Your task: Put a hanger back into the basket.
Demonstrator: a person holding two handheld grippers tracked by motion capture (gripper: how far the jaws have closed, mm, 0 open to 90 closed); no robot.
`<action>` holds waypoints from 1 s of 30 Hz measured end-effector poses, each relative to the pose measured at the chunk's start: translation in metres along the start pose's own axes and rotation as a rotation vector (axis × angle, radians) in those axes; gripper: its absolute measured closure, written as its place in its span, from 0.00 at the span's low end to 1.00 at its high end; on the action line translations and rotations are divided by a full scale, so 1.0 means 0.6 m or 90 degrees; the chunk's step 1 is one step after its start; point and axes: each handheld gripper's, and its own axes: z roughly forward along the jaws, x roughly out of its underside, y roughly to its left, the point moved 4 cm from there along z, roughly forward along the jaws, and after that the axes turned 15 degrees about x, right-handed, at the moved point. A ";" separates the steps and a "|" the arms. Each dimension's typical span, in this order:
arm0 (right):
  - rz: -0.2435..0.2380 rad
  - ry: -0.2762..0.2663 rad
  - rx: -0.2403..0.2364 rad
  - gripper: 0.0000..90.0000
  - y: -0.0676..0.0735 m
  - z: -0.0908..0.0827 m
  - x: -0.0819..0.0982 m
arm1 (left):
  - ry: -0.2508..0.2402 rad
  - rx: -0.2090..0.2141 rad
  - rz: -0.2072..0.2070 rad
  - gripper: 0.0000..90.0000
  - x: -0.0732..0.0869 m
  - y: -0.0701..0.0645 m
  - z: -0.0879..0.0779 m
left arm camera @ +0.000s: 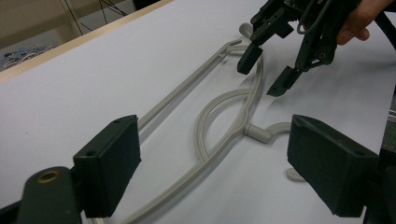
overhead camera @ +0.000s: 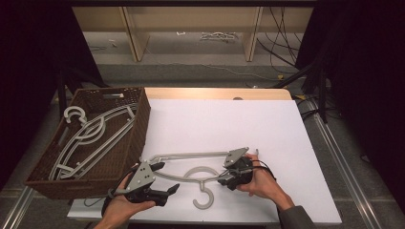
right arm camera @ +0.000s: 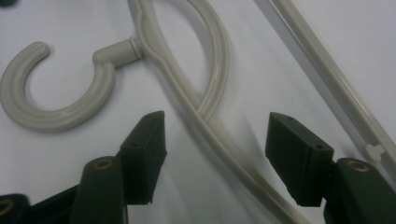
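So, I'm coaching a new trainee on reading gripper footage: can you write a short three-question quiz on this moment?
1. True or false: the right gripper has its jaws clamped on the hanger lying on the white table.
2. Where are the other hangers? A) in the brown wicker basket B) on the floor C) in the left gripper
3. Fill in: in the right gripper view, the hanger's arm runs ____ the two jaws.

Key
1. False: the jaws straddle the arm without touching it.
2. A
3. between
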 end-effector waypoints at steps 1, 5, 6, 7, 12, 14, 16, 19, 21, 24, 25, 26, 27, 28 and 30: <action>-0.007 0.008 -0.010 0.51 -0.001 0.002 0.000 | -0.001 0.002 -0.006 0.19 0.000 -0.001 0.000; -0.008 0.026 -0.030 0.55 -0.002 0.006 0.001 | 0.004 -0.004 -0.003 0.19 0.001 0.001 -0.001; -0.007 0.030 -0.032 0.55 -0.003 0.007 0.001 | 0.005 -0.004 -0.004 0.19 0.001 0.001 0.000; -0.011 0.029 -0.037 0.56 -0.004 0.007 0.000 | 0.003 -0.005 -0.011 0.20 0.002 0.001 0.001; -0.037 0.049 -0.052 0.60 -0.005 0.008 -0.005 | 0.011 0.000 -0.006 0.20 0.003 0.001 0.003; -0.052 0.050 -0.058 0.64 -0.004 0.008 -0.008 | 0.013 0.002 -0.003 0.20 0.003 0.001 0.004; -0.061 0.061 -0.064 0.68 0.000 0.007 -0.011 | 0.009 0.003 -0.016 0.20 0.004 0.000 0.005; -0.068 0.067 -0.064 0.71 0.002 0.007 -0.013 | 0.014 0.000 -0.009 0.20 0.005 0.002 0.005; -0.072 0.070 -0.066 0.74 0.003 0.006 -0.014 | 0.013 0.000 -0.010 0.20 0.004 0.001 0.005; -0.090 0.072 -0.068 0.76 0.006 0.006 -0.015 | 0.016 0.002 -0.008 0.21 0.005 0.002 0.006; -0.100 0.075 -0.069 0.77 0.007 0.006 -0.017 | 0.016 0.002 -0.008 0.21 0.005 0.002 0.006; -0.111 0.080 -0.068 0.77 0.008 0.006 -0.018 | 0.016 0.004 -0.008 0.21 0.005 0.002 0.007; -0.121 0.087 -0.066 0.78 0.009 0.006 -0.021 | 0.017 0.005 -0.008 0.21 0.006 0.002 0.007; -0.132 0.091 -0.064 0.79 0.011 0.006 -0.023 | 0.018 0.003 -0.016 0.21 0.006 0.002 0.008; -0.146 0.096 -0.063 0.82 0.014 0.006 -0.025 | 0.022 0.002 -0.015 0.21 0.007 0.003 0.009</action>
